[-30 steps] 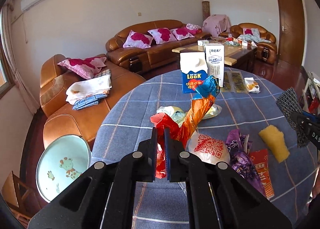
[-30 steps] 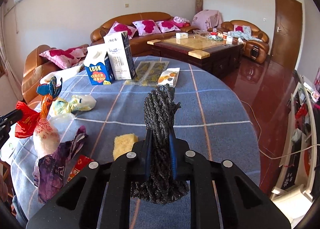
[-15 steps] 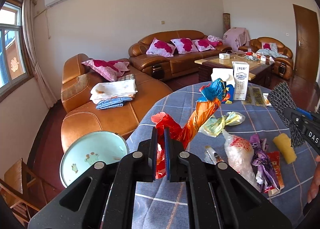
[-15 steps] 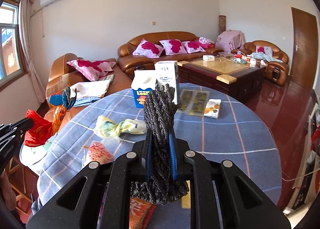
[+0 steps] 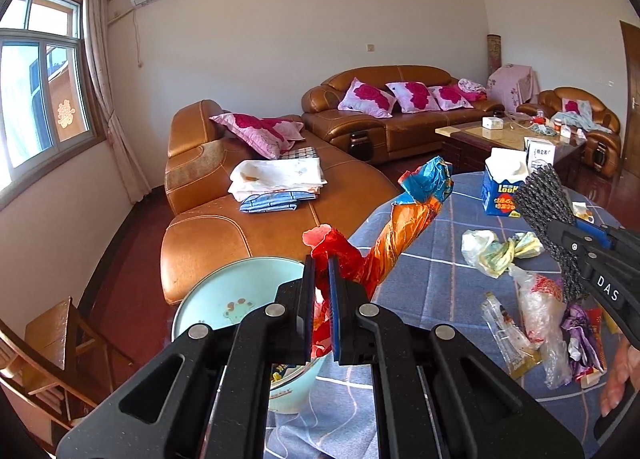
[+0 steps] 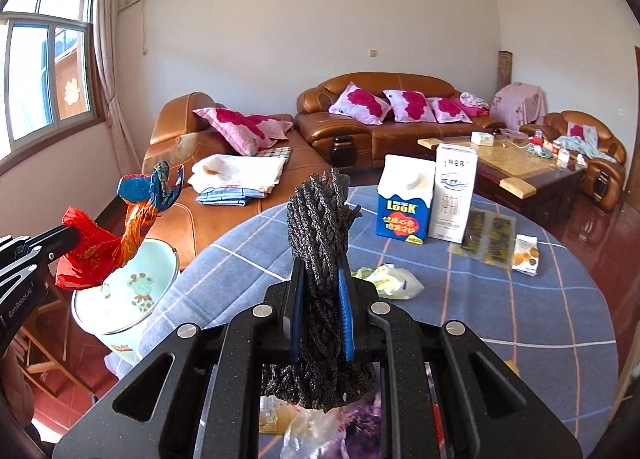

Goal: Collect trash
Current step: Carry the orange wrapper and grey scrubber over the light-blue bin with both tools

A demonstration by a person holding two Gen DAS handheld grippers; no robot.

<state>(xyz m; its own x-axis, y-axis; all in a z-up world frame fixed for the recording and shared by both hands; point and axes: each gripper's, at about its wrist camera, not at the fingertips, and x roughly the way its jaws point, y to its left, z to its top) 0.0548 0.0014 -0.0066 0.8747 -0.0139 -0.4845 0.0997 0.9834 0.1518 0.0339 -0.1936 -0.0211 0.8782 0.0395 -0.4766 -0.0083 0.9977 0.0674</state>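
Observation:
My left gripper (image 5: 320, 279) is shut on a red, orange and blue snack wrapper (image 5: 404, 227) and holds it over the rim of a pale blue bin (image 5: 224, 299) beside the table. The same wrapper (image 6: 120, 235) and bin (image 6: 136, 291) show at the left of the right wrist view. My right gripper (image 6: 322, 279) is shut on a dark grey woven scrap (image 6: 320, 219) above the blue checked tablecloth (image 6: 500, 299); it also shows in the left wrist view (image 5: 548, 199).
On the table lie a crumpled plastic bag (image 5: 496, 251), clear and purple wrappers (image 5: 540, 319), a blue LOOK carton (image 6: 404, 203), a white carton (image 6: 454, 191) and snack packets (image 6: 526, 255). A brown leather sofa (image 5: 248, 203) stands behind the bin, a wooden chair (image 5: 52, 343) at left.
Both grippers have swung left with their loads. The bin has come closer under the left gripper, and the wrapper now hangs over its rim. The right gripper still holds the scrap.

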